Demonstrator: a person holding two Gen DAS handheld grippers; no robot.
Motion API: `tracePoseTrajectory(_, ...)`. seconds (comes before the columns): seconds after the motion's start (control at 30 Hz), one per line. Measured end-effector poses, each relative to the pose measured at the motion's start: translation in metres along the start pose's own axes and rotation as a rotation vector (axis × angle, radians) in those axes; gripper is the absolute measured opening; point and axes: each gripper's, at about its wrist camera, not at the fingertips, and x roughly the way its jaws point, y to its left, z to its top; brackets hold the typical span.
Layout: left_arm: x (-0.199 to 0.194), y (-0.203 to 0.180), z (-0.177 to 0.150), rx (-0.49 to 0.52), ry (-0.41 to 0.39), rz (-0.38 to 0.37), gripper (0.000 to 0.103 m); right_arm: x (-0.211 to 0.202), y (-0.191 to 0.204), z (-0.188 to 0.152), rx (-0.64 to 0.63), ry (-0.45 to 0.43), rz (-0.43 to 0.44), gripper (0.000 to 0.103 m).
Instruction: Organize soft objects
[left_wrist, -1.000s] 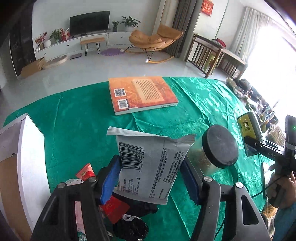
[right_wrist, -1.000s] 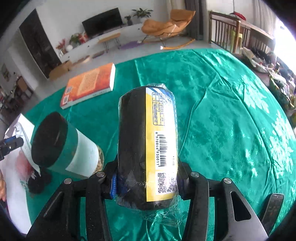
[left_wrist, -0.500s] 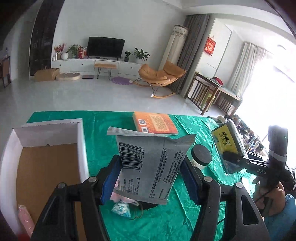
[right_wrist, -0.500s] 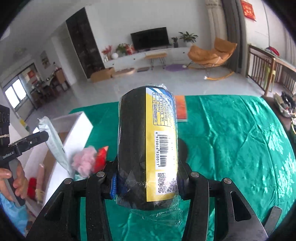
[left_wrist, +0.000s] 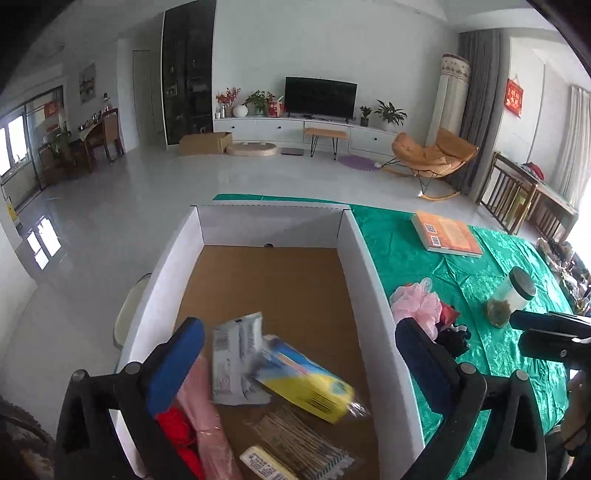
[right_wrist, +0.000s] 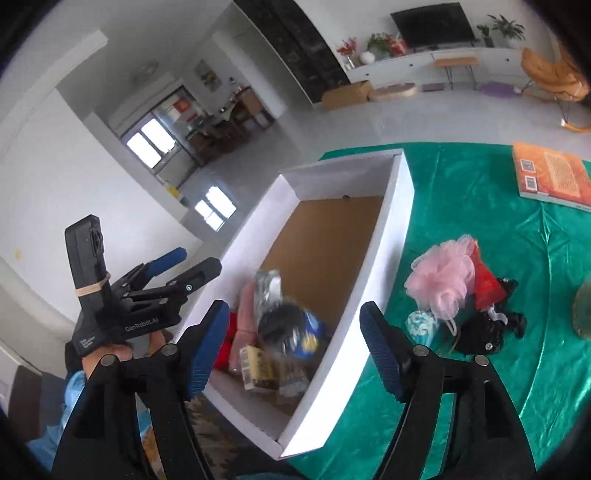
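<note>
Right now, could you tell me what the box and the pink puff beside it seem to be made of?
The box looks like cardboard: matte white walls, bare brown floor, crisp folded edges. The pink puff appears to be gathered plastic netting, ruffled and translucent at its fringe, though it could be soft fabric.

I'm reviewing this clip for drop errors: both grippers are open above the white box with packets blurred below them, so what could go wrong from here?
1. The yellow-and-blue packet is motion-blurred over the grey pouch; it might bounce or settle crooked on the pile.
2. The box holds items only at its near end, so further drops there may heap up.
3. The pink bath pouf and black fabric lie close together; grabbing one could drag the other.
</note>
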Motion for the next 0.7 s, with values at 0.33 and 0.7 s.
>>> tracePoseTrajectory(0.33, 0.010, -0.184, -0.077, 0.214, 0.085, -0.359, 0.102, -0.041, -0.138, -0.136, -0.046, -0.001, -0.583, 0.078)
tracePoseTrajectory(0.7, 0.114, -0.265, -0.158, 0.306, 0.262, -0.294, 0.102, -0.089, -0.216, -0.201, 0.080, -0.058, -0.811, 0.078)
